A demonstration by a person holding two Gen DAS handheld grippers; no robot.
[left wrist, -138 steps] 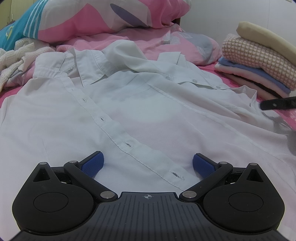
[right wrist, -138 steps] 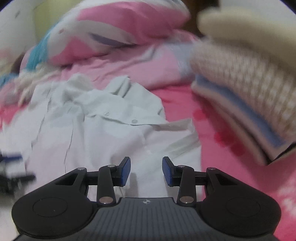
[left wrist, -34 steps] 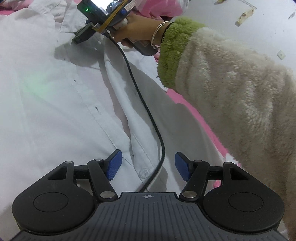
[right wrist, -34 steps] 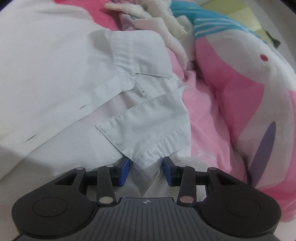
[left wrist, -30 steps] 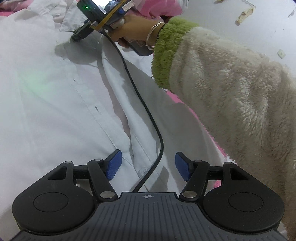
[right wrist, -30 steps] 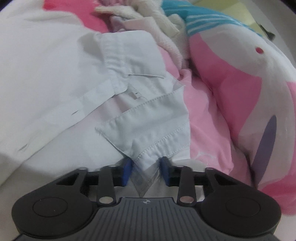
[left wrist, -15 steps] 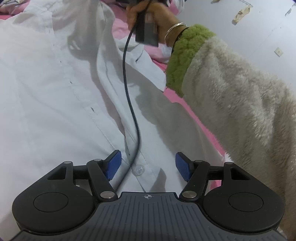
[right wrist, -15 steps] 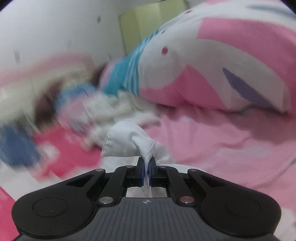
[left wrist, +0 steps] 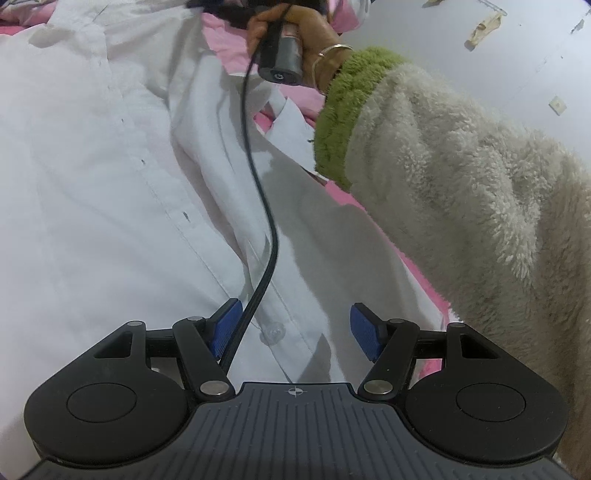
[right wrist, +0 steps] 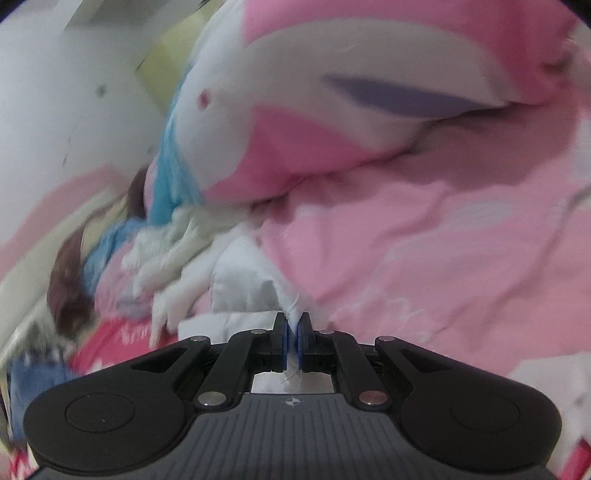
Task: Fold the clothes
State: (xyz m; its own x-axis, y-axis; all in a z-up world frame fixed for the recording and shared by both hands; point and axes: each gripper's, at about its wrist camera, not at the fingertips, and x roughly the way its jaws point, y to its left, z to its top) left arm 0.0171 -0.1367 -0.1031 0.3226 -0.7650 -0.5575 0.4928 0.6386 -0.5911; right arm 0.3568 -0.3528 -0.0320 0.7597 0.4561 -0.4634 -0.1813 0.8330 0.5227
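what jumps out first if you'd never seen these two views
In the left wrist view a fuzzy cream sleeve with a green cuff fills the right side, reaching over a white button-up shirt spread on pink bedding. In the blurred right wrist view the right gripper is pinched shut on a bit of that shirt, a big pink pillow behind.

No legible text, brand, number or label was found in either view. The only marks were signs: a small crosshair symbol on the ribbed body of the left gripper [left wrist: 294, 326], the same symbol on the right gripper [right wrist: 294, 340], and a ring-shaped power-type symbol on the butt of the handle [left wrist: 280, 70] gripped in the person's hand [left wrist: 295, 26].
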